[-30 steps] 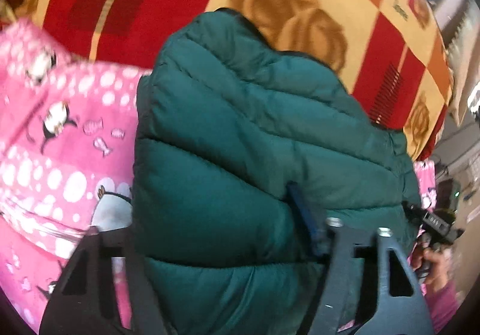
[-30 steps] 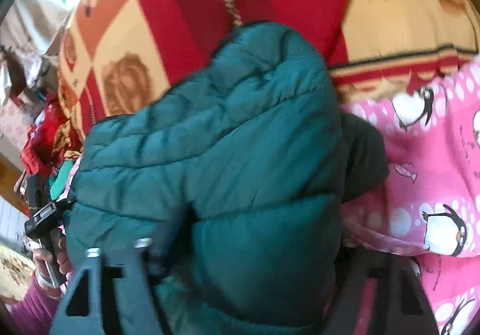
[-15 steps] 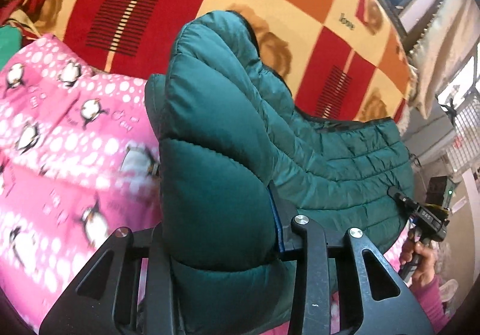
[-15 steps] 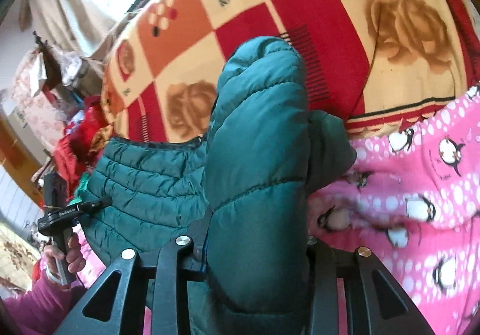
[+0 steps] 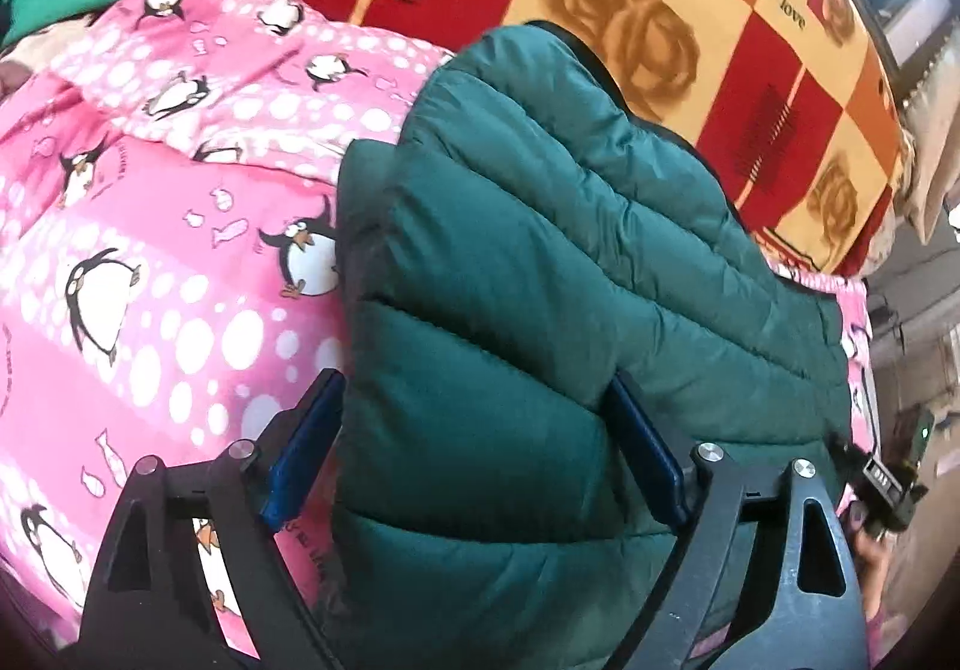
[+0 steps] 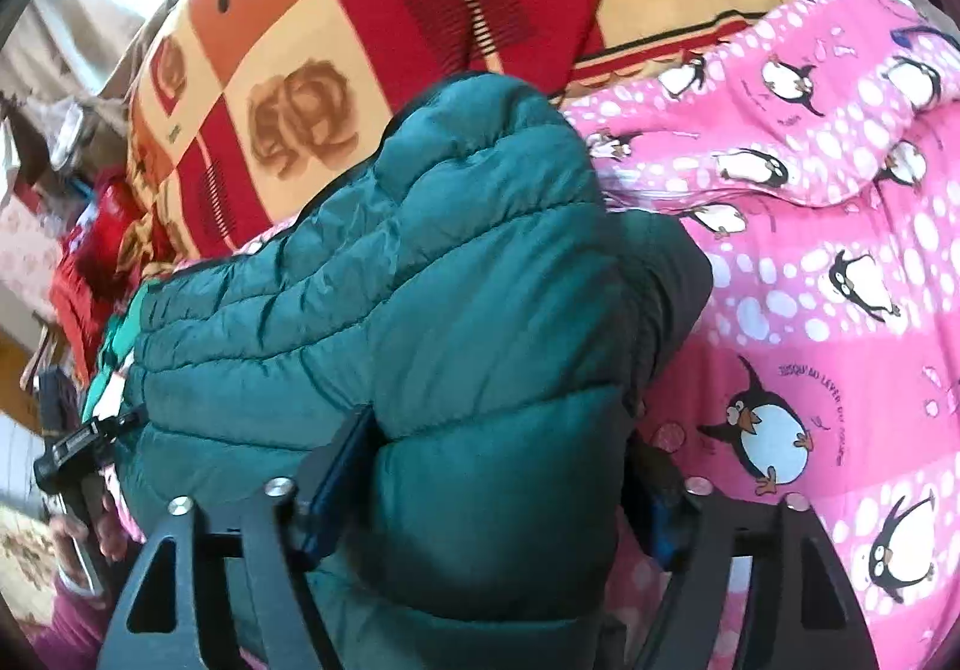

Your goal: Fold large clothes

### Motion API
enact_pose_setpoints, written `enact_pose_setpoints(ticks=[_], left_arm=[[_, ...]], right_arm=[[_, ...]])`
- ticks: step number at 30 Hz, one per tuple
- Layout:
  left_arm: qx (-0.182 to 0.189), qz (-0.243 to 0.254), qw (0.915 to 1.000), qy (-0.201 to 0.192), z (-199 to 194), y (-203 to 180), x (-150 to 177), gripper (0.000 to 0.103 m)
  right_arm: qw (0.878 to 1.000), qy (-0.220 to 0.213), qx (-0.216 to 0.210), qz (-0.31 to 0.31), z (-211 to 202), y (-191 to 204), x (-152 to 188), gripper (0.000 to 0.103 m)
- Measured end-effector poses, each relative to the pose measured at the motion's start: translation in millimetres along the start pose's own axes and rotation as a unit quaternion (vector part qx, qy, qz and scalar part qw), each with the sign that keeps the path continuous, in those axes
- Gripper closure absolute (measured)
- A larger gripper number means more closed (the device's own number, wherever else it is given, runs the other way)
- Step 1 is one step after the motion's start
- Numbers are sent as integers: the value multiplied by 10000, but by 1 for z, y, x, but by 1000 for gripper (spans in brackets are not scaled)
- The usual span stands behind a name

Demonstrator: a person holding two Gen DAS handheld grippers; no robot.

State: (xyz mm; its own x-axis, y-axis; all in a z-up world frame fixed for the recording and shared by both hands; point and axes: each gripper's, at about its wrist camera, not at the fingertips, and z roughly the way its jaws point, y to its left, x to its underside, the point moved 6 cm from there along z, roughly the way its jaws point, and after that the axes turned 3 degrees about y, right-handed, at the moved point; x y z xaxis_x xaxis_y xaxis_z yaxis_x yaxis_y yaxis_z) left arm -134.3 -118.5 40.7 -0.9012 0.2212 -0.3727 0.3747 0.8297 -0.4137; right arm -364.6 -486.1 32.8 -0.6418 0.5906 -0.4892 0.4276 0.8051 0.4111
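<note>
A dark green quilted puffer jacket (image 5: 540, 280) lies folded on a bed, also in the right wrist view (image 6: 420, 310). My left gripper (image 5: 474, 442) stands wide open around the jacket's near fold, blue pads on either side of it, the left pad clear of the fabric. My right gripper (image 6: 498, 484) is also open around a thick fold of the jacket at the other end. Each view shows the other gripper in a hand at the far edge of the jacket, in the left wrist view (image 5: 882, 484) and in the right wrist view (image 6: 78, 454).
The jacket rests on a pink penguin-print blanket (image 5: 150, 250), also in the right wrist view (image 6: 810, 280). Behind it lies a red, orange and cream checked blanket with roses (image 5: 660, 10). Red and green clothes (image 6: 90, 262) are piled at the bed's edge.
Both grippers have opened their jaws, loosening the pinch on the jacket folds. The jacket has come down from a raised fold to lie lower and flatter on the bed.
</note>
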Motion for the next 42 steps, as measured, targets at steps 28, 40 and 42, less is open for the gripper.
enact_pose_setpoints(ticks=[28, 40, 42], left_arm=[[-1349, 1012, 9767, -1324, -79, -80, 57, 16], [-1847, 1408, 9596, -1589, -73, -102, 76, 16], [-2047, 1537, 9530, -1620, -72, -107, 79, 16]], right_arm=[[9840, -1304, 862, -852, -66, 120, 41, 15], [9881, -1149, 760, -680, -53, 127, 63, 15], [9886, -1120, 759, -659, -52, 126, 65, 15]])
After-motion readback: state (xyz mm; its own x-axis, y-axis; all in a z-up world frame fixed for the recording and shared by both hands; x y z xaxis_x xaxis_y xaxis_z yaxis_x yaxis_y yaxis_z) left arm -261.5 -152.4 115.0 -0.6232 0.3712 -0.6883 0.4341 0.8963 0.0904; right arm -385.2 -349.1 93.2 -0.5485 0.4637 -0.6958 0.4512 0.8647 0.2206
